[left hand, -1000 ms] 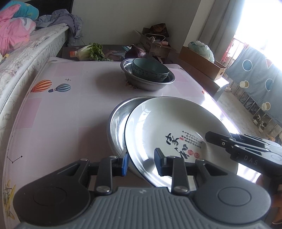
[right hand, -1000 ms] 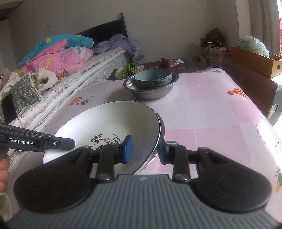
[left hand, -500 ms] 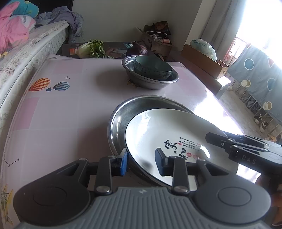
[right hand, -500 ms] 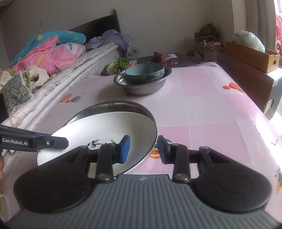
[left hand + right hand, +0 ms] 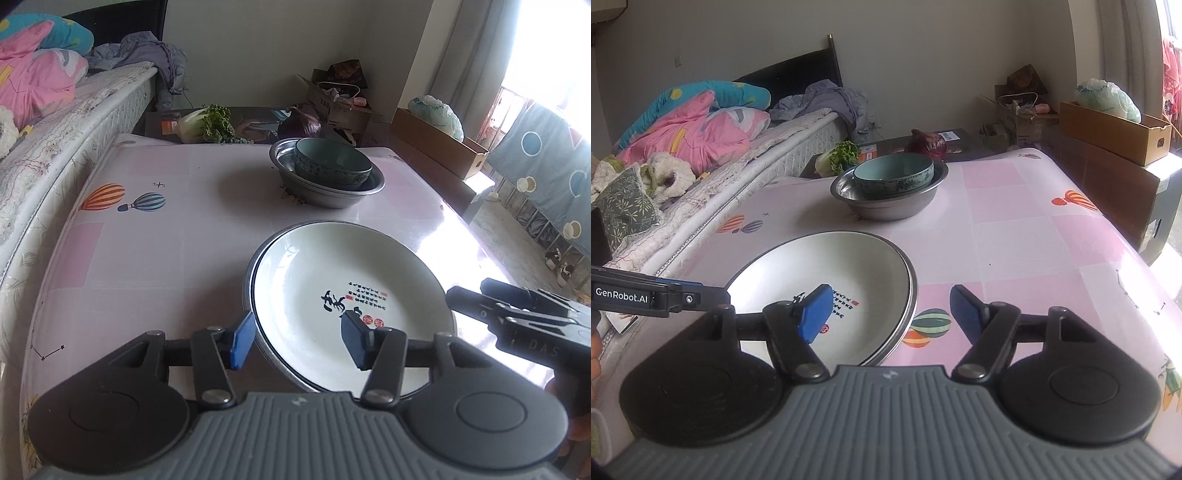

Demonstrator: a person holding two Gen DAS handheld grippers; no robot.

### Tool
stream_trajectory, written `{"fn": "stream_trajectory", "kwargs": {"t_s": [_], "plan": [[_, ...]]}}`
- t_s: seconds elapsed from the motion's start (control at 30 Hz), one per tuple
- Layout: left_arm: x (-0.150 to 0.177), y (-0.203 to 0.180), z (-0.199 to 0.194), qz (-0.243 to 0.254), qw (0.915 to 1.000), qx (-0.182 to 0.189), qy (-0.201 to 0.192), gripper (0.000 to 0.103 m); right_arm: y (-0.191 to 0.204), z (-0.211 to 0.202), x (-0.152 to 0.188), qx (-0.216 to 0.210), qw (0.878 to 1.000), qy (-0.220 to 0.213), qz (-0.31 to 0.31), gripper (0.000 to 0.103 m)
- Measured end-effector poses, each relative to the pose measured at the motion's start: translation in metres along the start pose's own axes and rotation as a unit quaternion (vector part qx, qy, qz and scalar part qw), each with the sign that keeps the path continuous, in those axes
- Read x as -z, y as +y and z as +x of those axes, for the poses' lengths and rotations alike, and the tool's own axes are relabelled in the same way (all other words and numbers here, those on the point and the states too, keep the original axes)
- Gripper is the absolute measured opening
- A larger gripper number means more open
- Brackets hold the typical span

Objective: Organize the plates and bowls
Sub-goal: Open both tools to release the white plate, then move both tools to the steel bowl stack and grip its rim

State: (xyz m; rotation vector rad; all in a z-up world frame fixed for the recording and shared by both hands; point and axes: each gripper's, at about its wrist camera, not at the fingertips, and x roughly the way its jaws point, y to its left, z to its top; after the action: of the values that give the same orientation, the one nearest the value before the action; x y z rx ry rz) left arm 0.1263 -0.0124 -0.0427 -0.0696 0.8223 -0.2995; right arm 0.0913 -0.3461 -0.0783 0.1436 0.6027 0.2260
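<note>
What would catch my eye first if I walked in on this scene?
Probably the white plate with black calligraphy, nested in a steel plate at the near end of the pink balloon-print table. Both the left gripper and the right gripper straddle its rim, their jaws opening. Farther back, a teal bowl sits inside a steel basin.

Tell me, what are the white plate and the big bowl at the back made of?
The white plate looks like glazed ceramic: smooth, glossy, with black writing and red stamps printed on it. The big bowl looks like metal, likely stainless steel: grey, shiny, mirror-like inside. The teal bowl sitting in it seems ceramic too, with a patterned band outside.
</note>
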Motion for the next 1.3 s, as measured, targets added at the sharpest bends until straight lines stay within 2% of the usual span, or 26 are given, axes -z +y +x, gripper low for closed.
{"fn": "stream_trajectory", "kwargs": {"t_s": [0.03,0.1,0.2,0.23,0.27,0.3,0.47,0.57,0.73,0.9,1.17,1.3], "plan": [[-0.001,-0.001,-0.002,0.002,1.0,-0.005,-0.002,0.061,0.0,-0.002,0.0,0.0,1.0,0.0,0.001,0.074],[-0.003,-0.003,-0.005,0.004,0.9999,-0.015,-0.004,0.065,0.0,-0.007,0.0,0.0,1.0,-0.001,0.003,0.082],[-0.005,-0.005,-0.009,0.009,0.9996,-0.027,0.001,0.071,-0.001,-0.014,0.0,0.005,1.0,0.002,0.0,0.088],[-0.005,-0.005,-0.01,0.009,0.9994,-0.032,0.002,0.073,-0.002,-0.017,0.0,0.011,1.0,0.003,-0.003,0.091],[-0.005,-0.004,-0.012,0.007,0.9992,-0.04,0.002,0.074,-0.003,-0.019,0.001,0.018,1.0,0.003,-0.005,0.099],[-0.005,-0.003,-0.013,0.006,0.9989,-0.046,0.003,0.076,-0.004,-0.022,0.001,0.025,1.0,0.001,-0.005,0.102],[-0.008,-0.002,-0.021,0.011,0.9966,-0.081,0.007,0.082,-0.01,-0.032,0.002,0.051,0.999,0.007,0.003,0.102],[-0.01,-0.002,-0.026,0.014,0.9956,-0.093,0.001,0.084,-0.009,-0.034,0.001,0.082,0.997,0.015,-0.002,0.102],[-0.014,-0.001,-0.031,0.014,0.995,-0.098,-0.005,0.085,-0.003,-0.035,-0.004,0.136,0.99,0.021,-0.025,0.102],[-0.015,0.001,-0.028,0.013,0.9948,-0.101,-0.002,0.085,0.003,-0.038,-0.01,0.167,0.984,0.007,-0.055,0.102],[-0.016,0.007,-0.021,0.006,0.9948,-0.102,0.007,0.085,0.002,-0.047,-0.028,0.152,0.986,-0.024,-0.07,0.102],[-0.018,0.009,-0.016,0.006,0.9943,-0.106,0.006,0.085,-0.004,-0.055,-0.039,0.114,0.991,-0.044,-0.052,0.102]]}}
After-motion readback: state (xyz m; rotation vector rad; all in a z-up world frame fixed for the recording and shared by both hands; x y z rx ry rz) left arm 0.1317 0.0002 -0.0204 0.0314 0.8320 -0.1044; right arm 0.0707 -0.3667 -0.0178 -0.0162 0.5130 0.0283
